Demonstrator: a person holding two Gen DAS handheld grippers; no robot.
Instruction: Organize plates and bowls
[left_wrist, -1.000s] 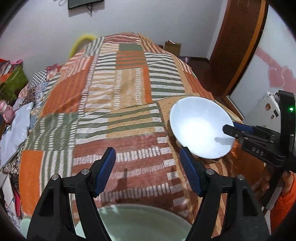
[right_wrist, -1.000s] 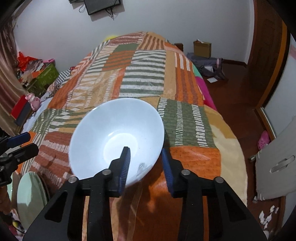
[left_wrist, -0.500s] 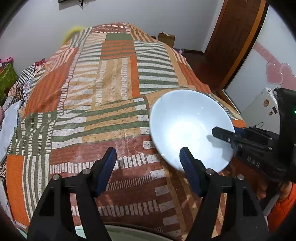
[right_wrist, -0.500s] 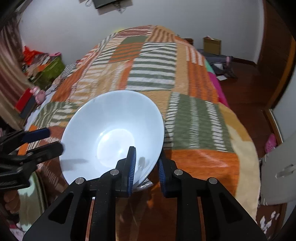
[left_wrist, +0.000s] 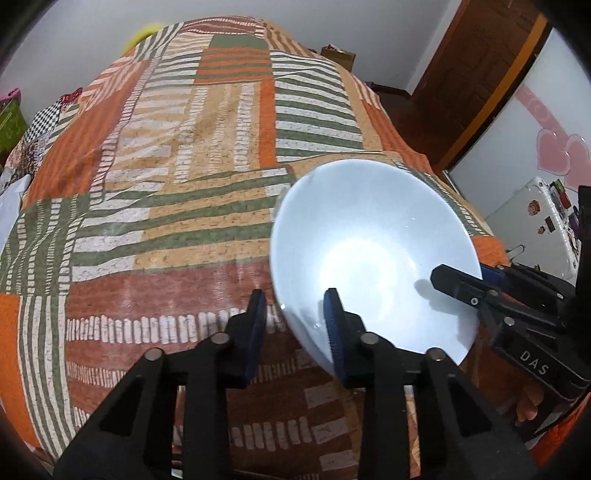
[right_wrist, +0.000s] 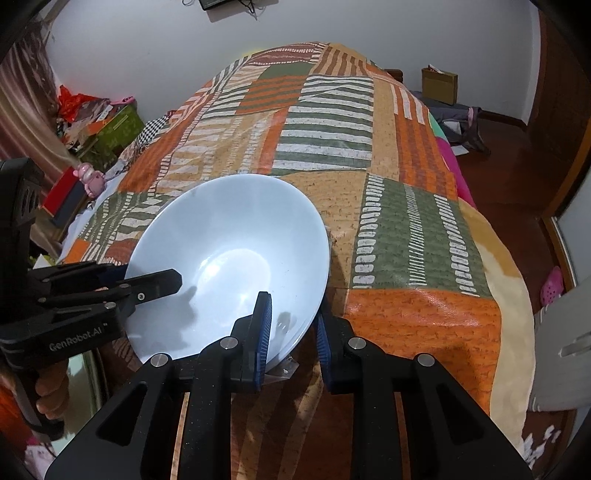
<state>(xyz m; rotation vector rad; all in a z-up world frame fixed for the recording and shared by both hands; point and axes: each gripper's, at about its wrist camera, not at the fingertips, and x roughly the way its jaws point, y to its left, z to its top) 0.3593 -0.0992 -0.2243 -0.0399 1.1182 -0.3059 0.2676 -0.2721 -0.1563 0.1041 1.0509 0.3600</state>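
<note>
You held the white bowl (right_wrist: 229, 258) pinched in your right gripper (right_wrist: 291, 328); your left gripper (left_wrist: 295, 321) bracketed its rim, narrowed, handover pending closure.

The bowl (right_wrist: 229, 258) is plain white; the bedspread (left_wrist: 207, 147) is orange, green and tan patchwork (striped throughout); gripper pads (right_wrist: 263, 332) are blue.
</note>
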